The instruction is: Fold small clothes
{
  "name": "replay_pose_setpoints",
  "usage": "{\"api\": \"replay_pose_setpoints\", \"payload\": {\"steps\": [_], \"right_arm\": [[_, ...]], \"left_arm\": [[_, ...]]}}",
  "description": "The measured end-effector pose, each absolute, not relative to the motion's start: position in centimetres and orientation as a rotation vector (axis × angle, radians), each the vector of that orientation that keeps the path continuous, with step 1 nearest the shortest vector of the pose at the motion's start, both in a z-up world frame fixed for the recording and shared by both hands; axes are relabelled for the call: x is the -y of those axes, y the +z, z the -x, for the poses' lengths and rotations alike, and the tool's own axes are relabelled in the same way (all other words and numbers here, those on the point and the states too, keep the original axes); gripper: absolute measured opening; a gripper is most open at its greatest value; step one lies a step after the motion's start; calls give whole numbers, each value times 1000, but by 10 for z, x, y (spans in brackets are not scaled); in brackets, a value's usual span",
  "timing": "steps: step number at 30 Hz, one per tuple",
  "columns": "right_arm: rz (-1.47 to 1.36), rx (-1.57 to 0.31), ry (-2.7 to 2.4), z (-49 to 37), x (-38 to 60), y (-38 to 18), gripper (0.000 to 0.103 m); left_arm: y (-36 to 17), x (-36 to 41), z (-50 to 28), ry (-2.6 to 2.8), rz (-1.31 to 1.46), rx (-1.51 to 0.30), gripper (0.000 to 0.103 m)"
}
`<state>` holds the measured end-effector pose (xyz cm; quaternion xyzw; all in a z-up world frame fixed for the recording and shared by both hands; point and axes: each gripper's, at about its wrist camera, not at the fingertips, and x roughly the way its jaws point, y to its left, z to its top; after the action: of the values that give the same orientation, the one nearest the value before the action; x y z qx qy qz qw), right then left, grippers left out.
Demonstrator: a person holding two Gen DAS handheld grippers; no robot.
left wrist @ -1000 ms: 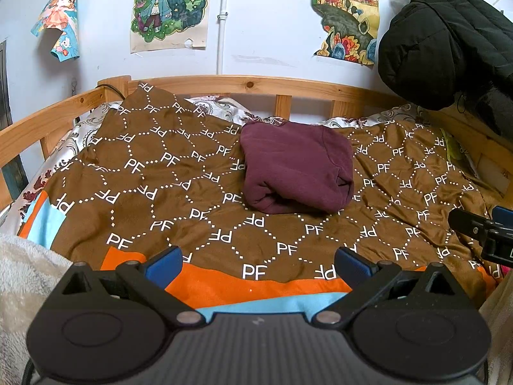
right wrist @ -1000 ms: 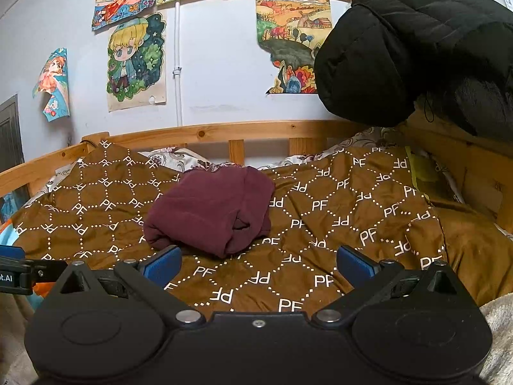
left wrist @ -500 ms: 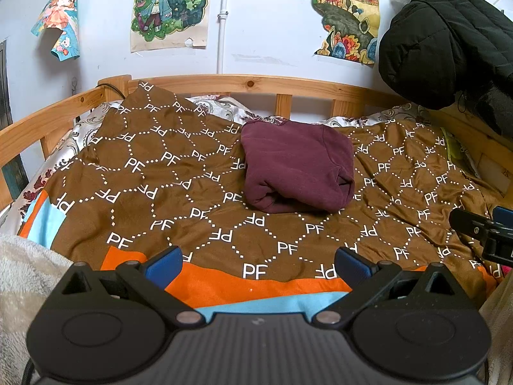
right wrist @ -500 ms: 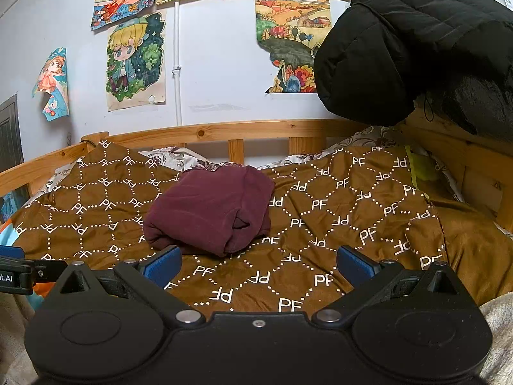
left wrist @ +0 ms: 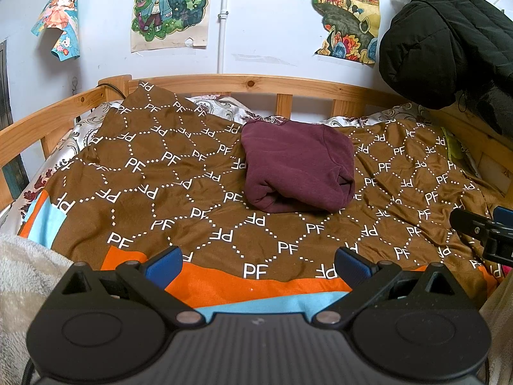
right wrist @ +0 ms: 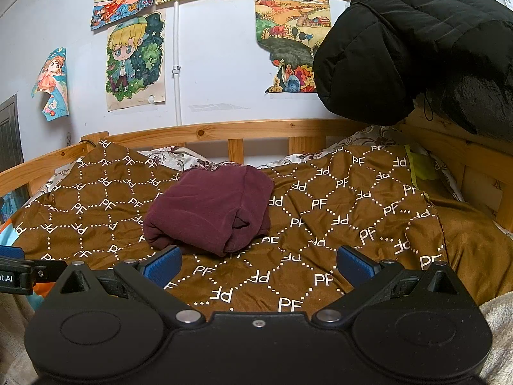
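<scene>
Left wrist view: nothing has shifted over the last second. The maroon garment (left wrist: pixel 299 166) lies in the same place at 12 o'clock from the left hand-held gripper (left wrist: pixel 258 264), well apart from it, on the brown PF-patterned blanket (left wrist: pixel 160 192) that covers the bed. The left hand-held gripper's 2 blue-padded fingers stand wide apart with nothing between them. The garment is already a compact bundle, with its rolled edge toward the camera, so this stillness reads as a pause with the fold finished, or nearly so. At 3 o'clock, 1 tip of the right hand-held gripper (left wrist: pixel 484 231) juts in from the frame edge. Counted here: 1 garment, 1 blanket, 3 wall posters, 1 black padded jacket (left wrist: pixel 449 38) at 1 o'clock, 1 wooden bed rail (left wrist: pixel 250 83).

Right wrist view: again no change. The garment (right wrist: pixel 211 208) sits at 11 o'clock from the right hand-held gripper (right wrist: pixel 258 264), near but not touching, and its overlapping layers show on the near-right end. This hand-held gripper's 2 fingers are also spread and empty. The left hand-held gripper's tip (right wrist: pixel 12 272) shows at 9 o'clock. Counted: 1 garment, 1 jacket (right wrist: pixel 416 48), and more posters than in the left view, though those along the top run together too closely to count.
</scene>
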<state>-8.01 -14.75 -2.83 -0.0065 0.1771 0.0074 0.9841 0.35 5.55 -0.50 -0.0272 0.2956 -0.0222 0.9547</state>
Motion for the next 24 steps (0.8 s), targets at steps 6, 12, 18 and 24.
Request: {"api": "replay_pose_setpoints", "payload": {"steps": [6,12,18,24], "right_arm": [[13,-356,15,80,147,-28,102],[12,-357,15,80,148,-28,102],[12,-357,15,80,148,-28,102],[12,-358,15,80,148,-28,102]], "left_arm": [[-6,-57,-3,-45,55,-601,102],[-6,-57,-3,-44,54,-601,102],[-6,-57,-3,-44,54,-602,103],[-7,-58,-2,-44,55,-602,102]]}}
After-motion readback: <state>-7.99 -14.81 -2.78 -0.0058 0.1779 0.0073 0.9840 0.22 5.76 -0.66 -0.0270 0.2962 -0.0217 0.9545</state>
